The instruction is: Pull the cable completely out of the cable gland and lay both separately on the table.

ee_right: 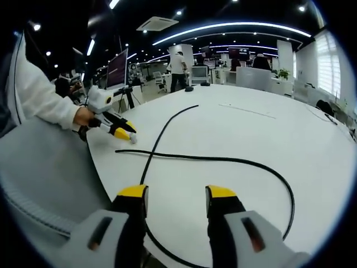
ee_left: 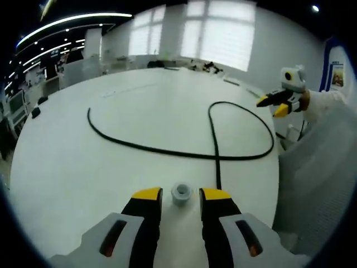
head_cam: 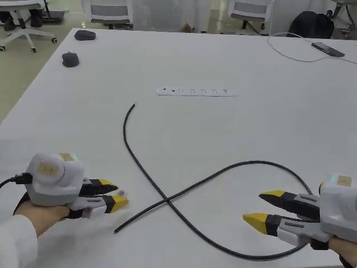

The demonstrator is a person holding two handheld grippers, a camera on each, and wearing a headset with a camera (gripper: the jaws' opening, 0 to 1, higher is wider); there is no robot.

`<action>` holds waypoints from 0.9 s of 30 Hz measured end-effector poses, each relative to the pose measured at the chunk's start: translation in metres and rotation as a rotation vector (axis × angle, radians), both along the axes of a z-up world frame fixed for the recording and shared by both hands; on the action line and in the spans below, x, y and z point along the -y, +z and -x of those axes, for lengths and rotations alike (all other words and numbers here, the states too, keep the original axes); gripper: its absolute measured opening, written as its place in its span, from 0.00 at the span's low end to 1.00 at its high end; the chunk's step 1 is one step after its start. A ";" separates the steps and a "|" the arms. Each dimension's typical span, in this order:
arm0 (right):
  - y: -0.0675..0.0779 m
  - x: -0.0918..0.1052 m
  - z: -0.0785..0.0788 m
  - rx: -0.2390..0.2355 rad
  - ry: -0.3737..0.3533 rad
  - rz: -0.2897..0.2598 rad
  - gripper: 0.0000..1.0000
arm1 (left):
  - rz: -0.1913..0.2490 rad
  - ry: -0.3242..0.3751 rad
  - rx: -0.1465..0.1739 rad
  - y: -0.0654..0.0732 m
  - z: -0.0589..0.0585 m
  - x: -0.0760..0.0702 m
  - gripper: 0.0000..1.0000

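— Left gripper (head_cam: 118, 194) and right gripper (head_cam: 263, 206) both stand jaws apart, empty.
— Worry?
— On the table (head_cam: 268, 128) the cable (head_cam: 167, 198) crosses itself. If I snag it, I could sweep away the cable gland (ee_left: 181, 193), loose at my left tips. My left gripper view shows that gland; the head view gives the whole loop.

Head view looks down on the table (head_cam: 251, 128); both gripper views sit low, facing inward, sharing the cable (head_cam: 167, 199).
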State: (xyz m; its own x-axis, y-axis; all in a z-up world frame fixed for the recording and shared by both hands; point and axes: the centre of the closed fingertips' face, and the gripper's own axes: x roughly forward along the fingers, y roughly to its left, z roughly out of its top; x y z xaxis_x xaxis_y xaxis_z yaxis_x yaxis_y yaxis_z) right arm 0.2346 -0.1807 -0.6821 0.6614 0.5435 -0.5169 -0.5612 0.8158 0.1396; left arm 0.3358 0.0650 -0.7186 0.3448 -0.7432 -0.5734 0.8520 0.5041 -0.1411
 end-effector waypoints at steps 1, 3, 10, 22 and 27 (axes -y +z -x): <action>0.002 0.000 0.001 -0.007 0.004 -0.001 0.46 | 0.006 0.004 0.000 0.003 0.000 -0.002 0.31; 0.004 0.000 0.002 -0.018 0.005 -0.002 0.50 | 0.020 0.019 -0.003 0.017 0.000 -0.011 0.37; 0.013 0.004 0.010 -0.054 -0.001 0.006 0.59 | 0.036 0.037 -0.011 0.063 0.014 -0.049 0.55; 0.021 0.022 0.040 -0.116 -0.045 0.038 0.63 | 0.136 0.184 0.010 0.127 0.045 -0.123 0.69; 0.020 0.028 0.049 -0.124 -0.112 -0.008 0.63 | 0.158 0.225 0.017 0.132 0.053 -0.130 0.69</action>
